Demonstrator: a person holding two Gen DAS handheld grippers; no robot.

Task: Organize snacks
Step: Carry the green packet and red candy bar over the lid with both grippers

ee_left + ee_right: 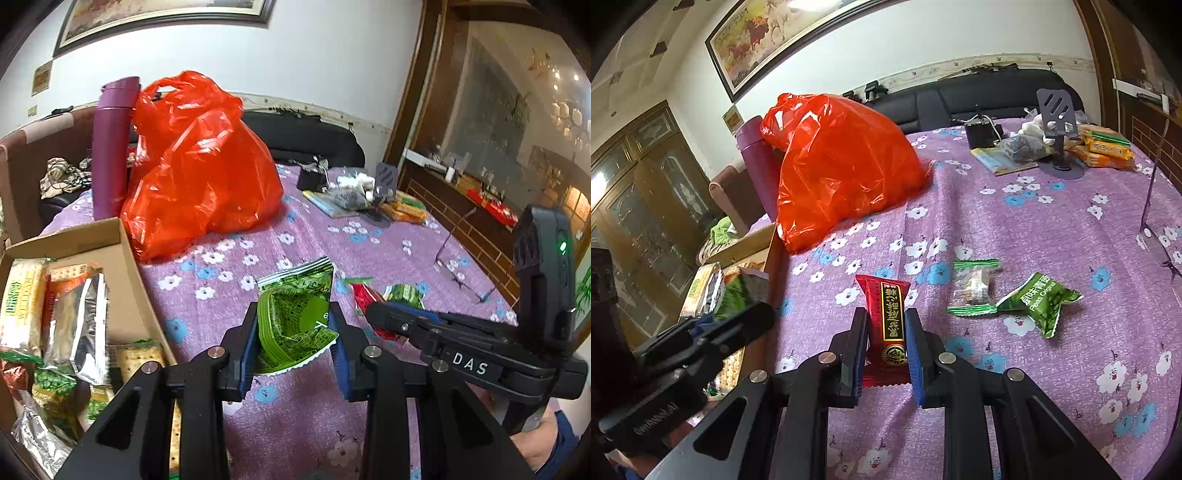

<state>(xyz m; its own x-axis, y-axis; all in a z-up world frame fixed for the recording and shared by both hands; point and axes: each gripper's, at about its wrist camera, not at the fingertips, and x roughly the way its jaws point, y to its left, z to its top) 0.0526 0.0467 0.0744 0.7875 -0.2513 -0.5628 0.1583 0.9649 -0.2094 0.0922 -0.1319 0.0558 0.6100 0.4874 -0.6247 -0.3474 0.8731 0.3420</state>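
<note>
My left gripper [293, 325] is shut on a green pea snack packet [299, 314], held above the purple flowered tablecloth [258, 424]. It is just right of a cardboard box [125, 273] filled with several snack packs. My right gripper [885, 332] is shut on a red snack packet [888, 325] low over the cloth; it also shows in the left wrist view [373, 314]. To its right on the cloth lie a small clear candy with green ends [973, 288] and a green pea packet [1043, 301]. The box shows at the left in the right wrist view [746, 258].
A big red plastic bag [199, 166] and a purple bottle [112, 147] stand behind the box. At the far side are a grey phone stand [1058, 129], orange cracker packs [1106, 149] and a small bag pile [1021, 147]. A clear stand [1156, 221] rises at the right edge.
</note>
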